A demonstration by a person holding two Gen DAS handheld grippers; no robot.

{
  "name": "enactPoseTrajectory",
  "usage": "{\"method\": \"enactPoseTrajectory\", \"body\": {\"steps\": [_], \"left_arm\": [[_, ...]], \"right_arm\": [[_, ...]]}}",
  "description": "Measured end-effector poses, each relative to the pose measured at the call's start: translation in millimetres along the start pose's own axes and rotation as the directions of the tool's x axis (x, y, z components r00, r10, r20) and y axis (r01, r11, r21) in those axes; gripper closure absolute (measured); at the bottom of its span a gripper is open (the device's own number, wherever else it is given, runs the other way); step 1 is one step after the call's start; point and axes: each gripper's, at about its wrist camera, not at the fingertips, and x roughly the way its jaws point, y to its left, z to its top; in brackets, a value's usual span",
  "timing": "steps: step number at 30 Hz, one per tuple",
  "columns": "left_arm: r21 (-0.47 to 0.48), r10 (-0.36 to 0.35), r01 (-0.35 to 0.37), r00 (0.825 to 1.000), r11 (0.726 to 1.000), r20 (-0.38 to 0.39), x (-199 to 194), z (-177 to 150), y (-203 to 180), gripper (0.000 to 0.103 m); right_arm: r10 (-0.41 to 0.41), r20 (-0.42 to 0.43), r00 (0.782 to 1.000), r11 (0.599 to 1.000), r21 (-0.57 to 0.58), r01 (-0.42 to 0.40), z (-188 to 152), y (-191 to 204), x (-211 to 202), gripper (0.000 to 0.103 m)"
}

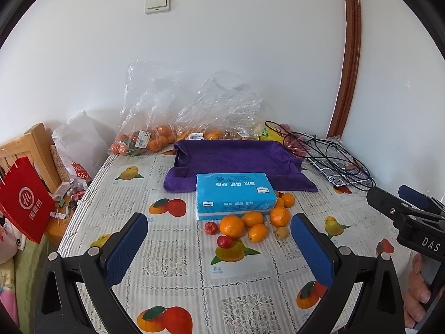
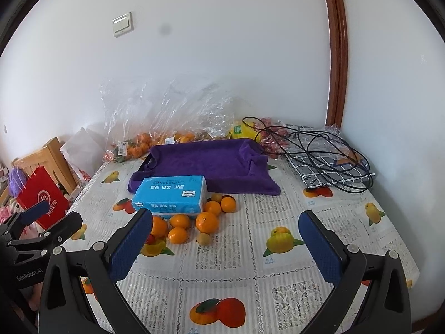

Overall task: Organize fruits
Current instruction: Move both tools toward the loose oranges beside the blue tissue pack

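Hovering wide and empty, both hand-held grippers — left [image 1: 219, 239], right [image 2: 225, 239] — leave the loose round oranges [image 1: 231, 226] unsorted beside the purple towel-lined tray [image 1: 236, 153].

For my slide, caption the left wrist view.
Open left gripper hovers before loose oranges and small red fruits beside a blue tissue pack and purple towel.
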Motion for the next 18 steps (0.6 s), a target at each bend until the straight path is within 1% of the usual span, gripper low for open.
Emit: {"method": "enactPoseTrajectory", "body": {"steps": [3,6,11,15,18], "left_arm": [[0.008,0.017,-0.017,1.000,1.000,-0.003,2,0,-1,0.000],[0.017,0.052,-0.052,0.999,0.999,-0.011,7,-1,0,0.000],[0.009,0.013,-0.013,1.000,1.000,-0.018,21,1,9,0.000],[0.019,0.020,-0.019,0.998,1.000,-0.057,47,4,16,0.000],[0.024,0.017,-0.015,0.996,1.000,-0.086,72,4,23,0.000]], "right_arm": [[0.002,0.003,1.000,1.000,-0.001,-0.002,-1,0,2,0.000],[0.012,-0.007,1.000,1.000,0.005,-0.012,-1,1,8,0.000],[0.014,-0.049,0.999,1.000,0.007,-0.014,1,5,29,0.000],[-0.038,-0.065,0.997,0.999,-0.010,0.038,2,11,53,0.000],[-0.030,-0.079,0.996,0.999,-0.036,0.028,0,13,78,0.000]]}}
